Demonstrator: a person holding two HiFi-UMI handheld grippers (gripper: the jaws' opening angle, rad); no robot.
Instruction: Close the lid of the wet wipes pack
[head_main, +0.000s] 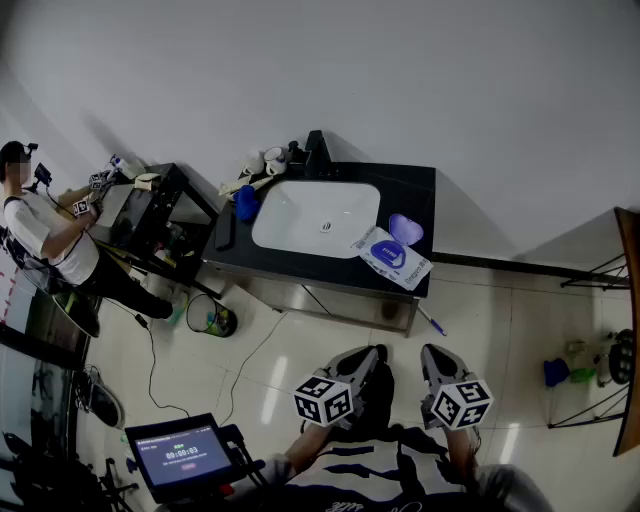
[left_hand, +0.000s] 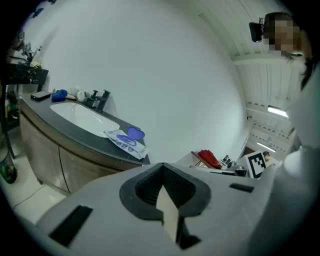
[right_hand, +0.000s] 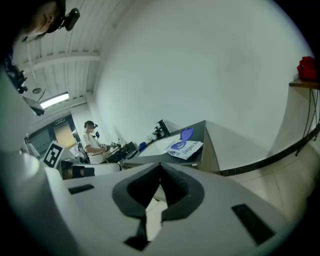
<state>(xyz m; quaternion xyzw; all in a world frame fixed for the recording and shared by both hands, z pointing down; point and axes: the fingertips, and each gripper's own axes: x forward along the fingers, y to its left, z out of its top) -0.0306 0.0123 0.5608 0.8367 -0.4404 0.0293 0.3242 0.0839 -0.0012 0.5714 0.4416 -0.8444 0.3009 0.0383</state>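
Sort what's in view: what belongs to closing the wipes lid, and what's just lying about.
For the job: wet wipes pack, its raised blue lid, left gripper, right gripper.
Lying about: sink, faucet, blue object beside the sink, white cups.

The right edge is cutting off a shelf (head_main: 630, 300); clutter (head_main: 262, 161) behind the sink (head_main: 300, 215) is appearing too small to identify

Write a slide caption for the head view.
Left gripper and right gripper low before the counter; wipes pack beside the sink, lid open.
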